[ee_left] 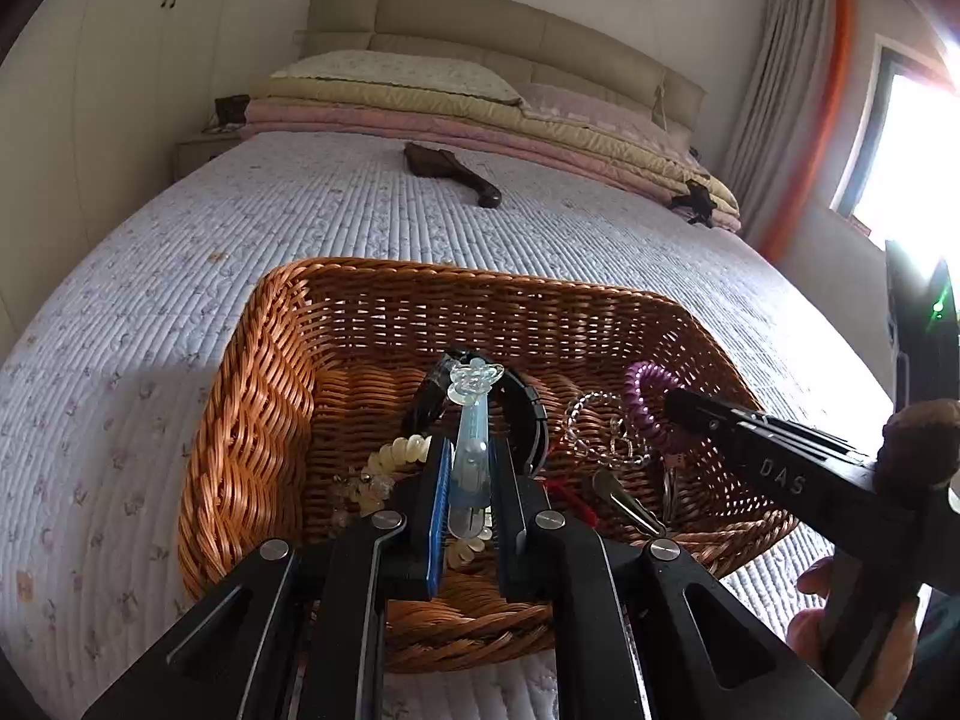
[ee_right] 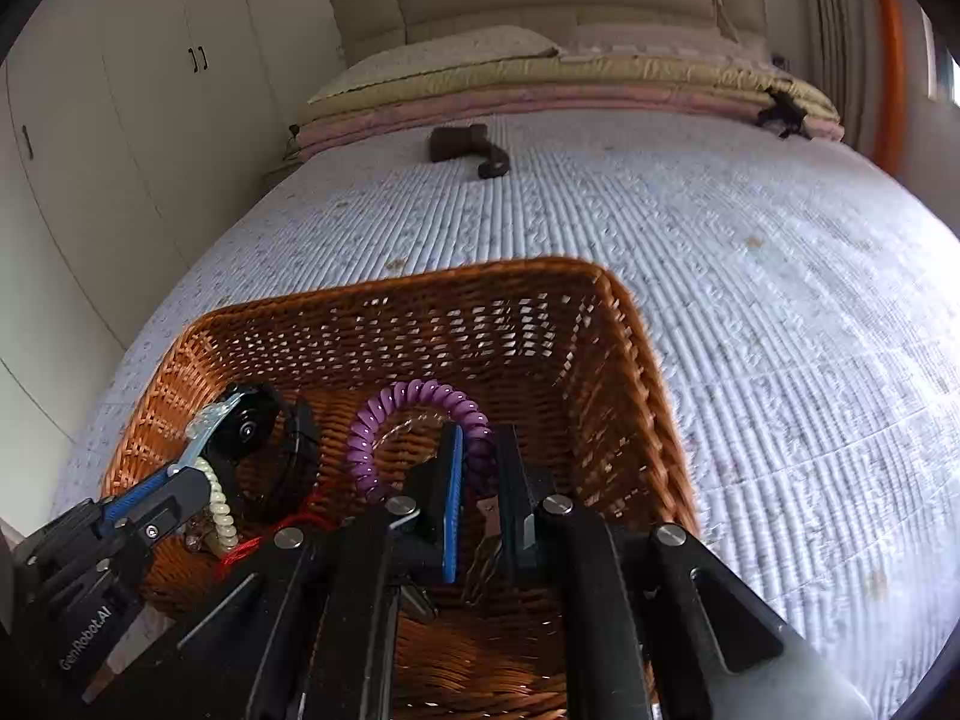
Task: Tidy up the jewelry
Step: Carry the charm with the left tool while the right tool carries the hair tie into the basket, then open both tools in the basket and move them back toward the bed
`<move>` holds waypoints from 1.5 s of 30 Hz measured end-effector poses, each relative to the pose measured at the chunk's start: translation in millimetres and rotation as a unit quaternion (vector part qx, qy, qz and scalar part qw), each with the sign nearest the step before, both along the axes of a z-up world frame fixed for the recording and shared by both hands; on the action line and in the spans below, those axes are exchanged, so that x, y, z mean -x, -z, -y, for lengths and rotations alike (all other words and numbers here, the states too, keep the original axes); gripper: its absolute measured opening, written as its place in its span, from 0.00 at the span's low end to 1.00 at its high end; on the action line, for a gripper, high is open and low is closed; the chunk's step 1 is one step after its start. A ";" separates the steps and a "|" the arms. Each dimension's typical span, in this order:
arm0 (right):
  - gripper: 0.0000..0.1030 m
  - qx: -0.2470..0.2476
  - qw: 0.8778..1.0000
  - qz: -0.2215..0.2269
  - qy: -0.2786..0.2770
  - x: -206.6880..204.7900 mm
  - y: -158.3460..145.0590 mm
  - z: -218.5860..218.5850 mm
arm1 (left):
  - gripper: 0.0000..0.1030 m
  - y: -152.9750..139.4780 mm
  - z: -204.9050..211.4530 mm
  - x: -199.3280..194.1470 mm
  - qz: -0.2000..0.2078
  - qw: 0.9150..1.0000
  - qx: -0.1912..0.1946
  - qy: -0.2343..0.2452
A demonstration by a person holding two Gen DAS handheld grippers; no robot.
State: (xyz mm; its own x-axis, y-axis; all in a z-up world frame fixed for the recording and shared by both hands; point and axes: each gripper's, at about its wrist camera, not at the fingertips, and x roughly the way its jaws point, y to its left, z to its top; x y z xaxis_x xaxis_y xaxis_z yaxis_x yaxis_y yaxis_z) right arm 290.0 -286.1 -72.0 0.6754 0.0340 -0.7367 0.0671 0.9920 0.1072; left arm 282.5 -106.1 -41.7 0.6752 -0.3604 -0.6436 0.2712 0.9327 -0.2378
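The wicker basket [ee_left: 270, 420] sits on the quilted bed [ee_left: 180, 252], and both tools hang over it, so everything is placed from its rim.

Inside, the black headband [ee_left: 528, 402] arcs near the far wall, the cream coil bracelet [ee_left: 399, 453] lies toward the left wall, and a beaded chain [ee_left: 591, 420] lies at mid-floor.

The left gripper [ee_left: 471, 480] is clenched on the pale blue clip [ee_left: 471, 456], whose long axis runs along the fingers toward the far wall, its clear ornament outermost.

The right gripper [ee_right: 480, 480] is clamped on the purple coil tie [ee_right: 384, 420], whose loop arches left of the fingers.

Both pieces hang above the floor, well inside the rim. I judge that only a short lowering and letting go remain, each hand nearest its own piece.
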 end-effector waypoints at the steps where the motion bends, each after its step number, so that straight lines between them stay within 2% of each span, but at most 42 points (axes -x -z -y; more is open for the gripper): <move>1: 0.12 0.007 1.000 -0.005 -0.001 -0.8 2.9 -1.4 | 0.12 0.4 -0.4 -0.8 -0.002 1.000 0.003 0.001; 8: 0.13 0.003 1.000 0.004 0.001 2.7 4.4 -1.3 | 0.12 4.7 -5.5 -5.2 -0.009 1.000 0.015 0.009; 10: 0.13 -0.007 1.000 0.009 -0.002 2.6 4.4 -0.9 | 0.15 4.5 -7.6 -2.3 -0.013 1.000 0.022 0.013; 12: 0.15 -0.015 1.000 0.019 -0.004 8.4 1.4 4.3 | 0.30 1.3 -10.2 4.1 -0.006 0.999 0.026 0.018; 13: 0.19 -0.016 1.000 0.027 -0.003 11.3 0.0 5.3 | 0.41 -1.5 -11.9 8.4 0.002 1.000 0.027 0.015; 14: 0.24 -0.018 0.999 0.032 -0.003 13.8 -1.5 5.7 | 0.43 -4.5 -13.9 12.1 0.013 0.999 0.030 0.012; 16: 0.32 -0.022 0.999 0.047 -0.002 18.9 -5.2 6.5 | 0.44 -10.1 -17.5 16.1 0.021 0.999 0.046 0.013; 17: 0.33 -0.023 0.998 0.053 -0.003 21.3 -7.4 5.9 | 0.44 -12.4 -20.5 17.5 0.025 0.998 0.059 0.012; 20: 0.33 -0.023 0.998 0.067 0.000 29.0 -11.9 4.8 | 0.44 -18.1 -27.1 21.9 0.040 0.996 0.075 0.005; 29: 0.33 -0.016 0.990 0.137 0.003 64.2 -44.4 -0.7 | 0.44 -42.1 -45.7 51.7 0.088 0.993 0.081 -0.011; 36: 0.33 0.004 0.985 0.170 -0.009 107.4 -65.2 -23.7 | 0.44 -59.3 -66.9 81.6 0.089 0.990 0.106 0.010; 41: 0.33 -0.002 0.986 0.159 -0.043 150.6 -71.9 -43.5 | 0.44 -70.6 -73.0 114.9 0.098 0.991 0.083 0.029; 45: 0.33 -0.007 0.991 0.120 -0.061 195.1 -55.6 -58.0 | 0.44 -60.0 -84.0 150.5 0.087 0.992 0.085 0.038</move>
